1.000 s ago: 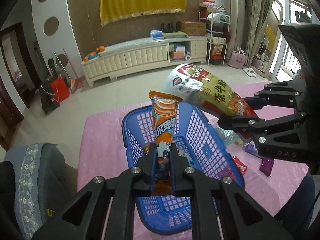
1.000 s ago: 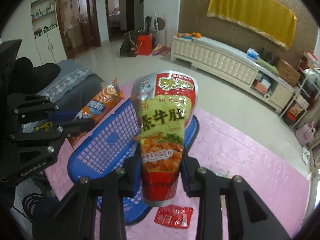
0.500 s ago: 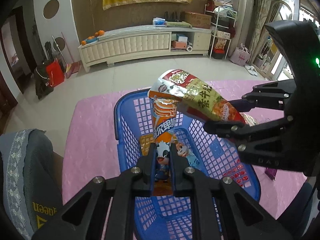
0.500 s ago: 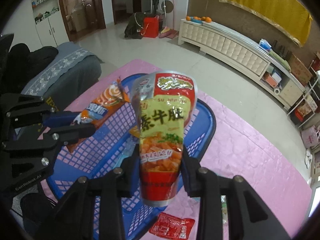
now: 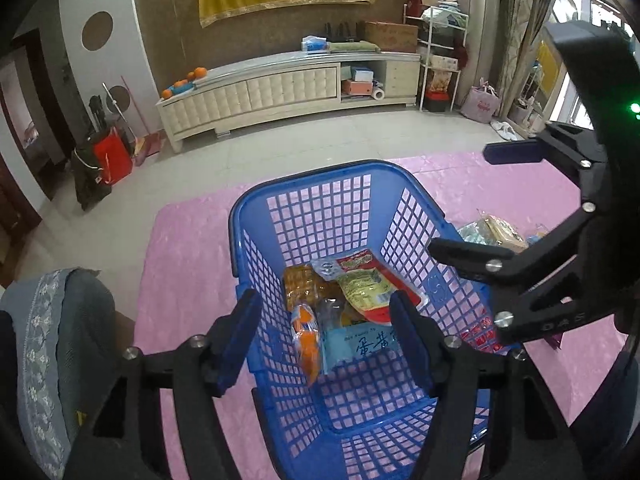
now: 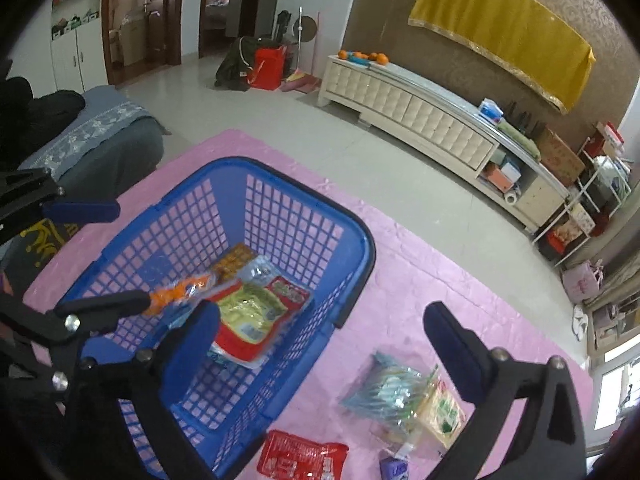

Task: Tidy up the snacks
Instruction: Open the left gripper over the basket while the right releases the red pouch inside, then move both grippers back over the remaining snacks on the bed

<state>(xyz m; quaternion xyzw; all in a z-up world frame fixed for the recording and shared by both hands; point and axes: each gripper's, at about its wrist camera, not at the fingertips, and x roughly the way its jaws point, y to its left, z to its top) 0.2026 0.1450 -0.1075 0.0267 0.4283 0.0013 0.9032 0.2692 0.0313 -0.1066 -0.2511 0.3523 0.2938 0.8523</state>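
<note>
A blue plastic basket (image 5: 308, 184) (image 6: 360, 248) stands on a pink table. Inside lie an orange snack packet (image 5: 306, 332) (image 6: 176, 294), a red-and-yellow pouch (image 5: 362, 282) (image 6: 252, 320), a pale blue packet (image 5: 360, 346) and an orange-yellow pack (image 5: 298, 278). My left gripper (image 5: 326, 336) is open and empty above the basket's near end. My right gripper (image 6: 324, 340) is open and empty over the basket's right rim; it also shows in the left wrist view (image 5: 472, 208). The left gripper shows at the left of the right wrist view (image 6: 108, 256).
On the pink cloth right of the basket lie a clear bag of snacks (image 6: 400, 400) (image 5: 492, 230), a red sachet (image 6: 300, 456) and a small purple packet (image 6: 394, 469). A grey cushioned seat (image 5: 52, 340) is at the left. A cream cabinet (image 5: 280, 88) stands beyond the floor.
Both grippers have opened and let go of their snacks. The orange packet and the red-and-yellow pouch now lie in the basket. Both grippers sit closer over the basket.
</note>
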